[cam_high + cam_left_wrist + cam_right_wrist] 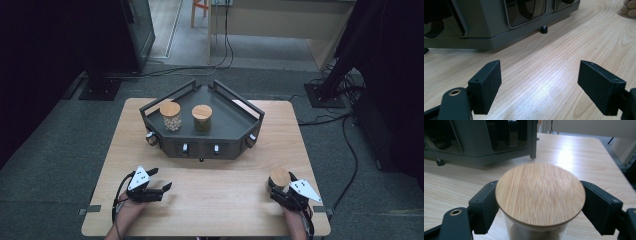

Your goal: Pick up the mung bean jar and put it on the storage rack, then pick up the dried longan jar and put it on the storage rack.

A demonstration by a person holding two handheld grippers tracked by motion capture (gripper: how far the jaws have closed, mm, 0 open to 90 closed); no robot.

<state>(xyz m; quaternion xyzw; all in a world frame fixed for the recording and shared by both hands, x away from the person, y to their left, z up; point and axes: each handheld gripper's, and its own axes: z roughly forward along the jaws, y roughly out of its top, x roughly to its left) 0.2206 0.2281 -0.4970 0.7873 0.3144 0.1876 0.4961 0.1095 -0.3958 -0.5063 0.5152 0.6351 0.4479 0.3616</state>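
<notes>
Bamboo lids are capping all 3 jars. The right gripper (281,190) is clamping 1 jar (540,195) between its jaws at the table's near right corner; in the right gripper view the lid is spanning the gap, both jaws pressing the glass just under it, and the contents are too blurred to tell. 2 more jars are standing upright side by side in the tray (235,122): the left jar (171,116) is holding pale round pieces, the right jar (202,118) something dark green. They are sitting near each other, not touching.

The left gripper (159,180) is hovering over bare wood at the near left, jaws spread wide and gripping nothing.

The table (215,200) is light wood, standing on grey carpet. Black stands are flanking it at the far left and right, with cables trailing across the floor.

The tray is dark grey, angular, raised on small feet, with knobs along its front. It is sitting at the table's far middle, well apart from both grippers, with bare wood lying between.
</notes>
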